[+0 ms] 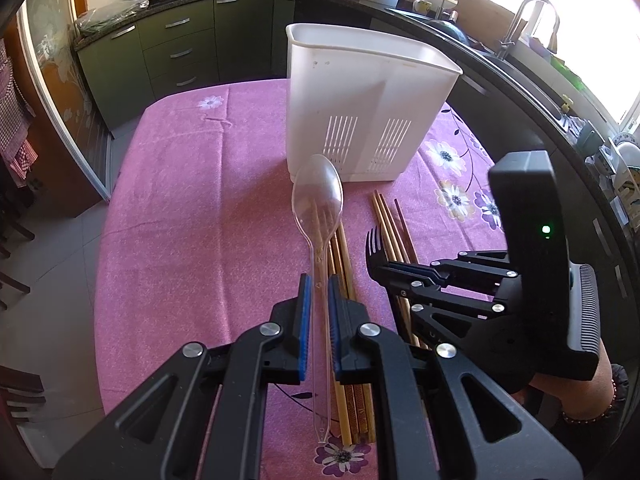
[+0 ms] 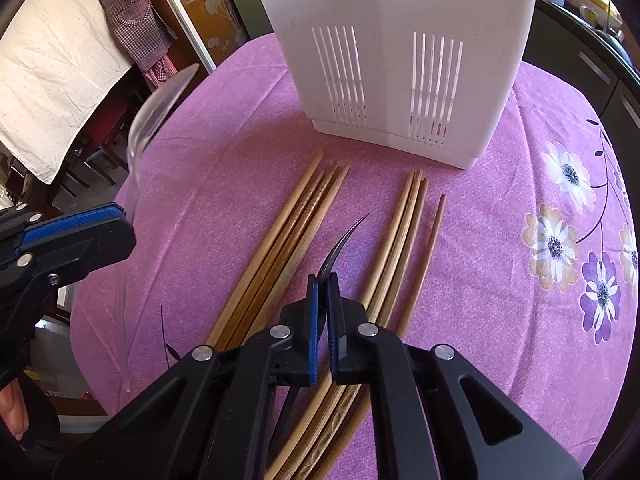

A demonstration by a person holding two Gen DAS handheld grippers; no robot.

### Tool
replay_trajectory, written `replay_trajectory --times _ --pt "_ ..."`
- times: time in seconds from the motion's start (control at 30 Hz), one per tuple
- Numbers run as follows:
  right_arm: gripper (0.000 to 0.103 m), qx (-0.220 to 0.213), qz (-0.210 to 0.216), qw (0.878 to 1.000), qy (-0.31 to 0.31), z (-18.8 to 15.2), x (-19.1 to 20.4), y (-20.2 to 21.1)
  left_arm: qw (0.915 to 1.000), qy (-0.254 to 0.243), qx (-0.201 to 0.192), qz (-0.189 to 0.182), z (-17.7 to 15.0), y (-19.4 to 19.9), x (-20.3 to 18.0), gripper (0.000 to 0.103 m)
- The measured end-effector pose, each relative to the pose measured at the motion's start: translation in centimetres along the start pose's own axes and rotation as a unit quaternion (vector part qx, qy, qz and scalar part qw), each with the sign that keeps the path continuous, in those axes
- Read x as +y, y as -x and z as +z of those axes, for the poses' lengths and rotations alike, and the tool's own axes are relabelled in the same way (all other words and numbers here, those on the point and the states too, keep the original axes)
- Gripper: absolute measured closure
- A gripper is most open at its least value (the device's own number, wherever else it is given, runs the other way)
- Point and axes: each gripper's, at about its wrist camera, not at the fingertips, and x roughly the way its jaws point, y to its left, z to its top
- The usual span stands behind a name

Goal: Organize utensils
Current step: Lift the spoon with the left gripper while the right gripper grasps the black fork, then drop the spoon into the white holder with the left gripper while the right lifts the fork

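Observation:
My left gripper (image 1: 318,282) is shut on the handle of a clear plastic spoon (image 1: 319,196), held above the table with its bowl pointing at the white utensil holder (image 1: 360,92). My right gripper (image 2: 322,280) is shut on a black plastic fork (image 2: 340,246), seen edge-on; its tines also show in the left wrist view (image 1: 375,242). Both grippers hover over wooden chopsticks (image 2: 296,232) that lie in two bundles on the pink cloth in front of the white holder (image 2: 400,40). The left gripper (image 2: 120,216) with the spoon (image 2: 156,116) appears at the left of the right wrist view.
The round table has a pink flowered cloth (image 1: 192,200). Dark kitchen counters (image 1: 500,60) with a faucet (image 1: 528,20) curve behind and to the right. A chair (image 1: 16,396) stands at the lower left, aprons (image 2: 132,8) hang at the left.

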Motion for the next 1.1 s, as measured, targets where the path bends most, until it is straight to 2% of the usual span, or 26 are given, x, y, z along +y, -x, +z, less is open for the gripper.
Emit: replay_trajectory --times 0.2,0.37,0.47,0.57,0.7,0.83,0.93,1.1 --pt "0.098 -0.088 0.028 0.996 -0.008 -1.5 -0.3 6.2 0.9992 0.009 -0.036 -0.018 0.8 2.6 0.6 0.095" --pt "0.098 -0.175 0.022 0.984 -0.003 -2.8 0.0 11.7 0.9929 0.011 -0.112 -0.039 3.6 6.5 0.0 0.095" --pt "0.098 -0.211 0.014 0.977 0.002 -3.2 0.2 13.8 0.9841 0.009 -0.173 -0.04 6.2 8.8 -0.8 0.095" --pt "0.098 -0.227 0.006 0.974 0.005 -3.8 0.2 15.2 0.969 0.009 -0.244 -0.035 8.9 10.3 -1.6 0.095" --pt "0.098 -0.233 0.009 0.973 0.001 -4.4 -0.6 15.7 0.9513 0.006 -0.307 -0.031 12.6 9.6 -2.5 0.095" --pt "0.098 -0.24 0.009 0.971 -0.009 -5.2 -1.8 16.0 0.9452 -0.006 -0.326 -0.012 15.7 7.2 -3.4 0.095" --pt "0.098 -0.242 0.009 0.97 -0.015 -5.4 -2.6 16.0 0.9436 -0.008 -0.331 0.01 17.0 5.2 -3.5 0.095" --pt "0.098 -0.247 0.009 0.969 -0.013 -5.2 -2.9 16.3 0.9492 -0.002 -0.314 0.013 17.1 2.4 -3.1 0.094"
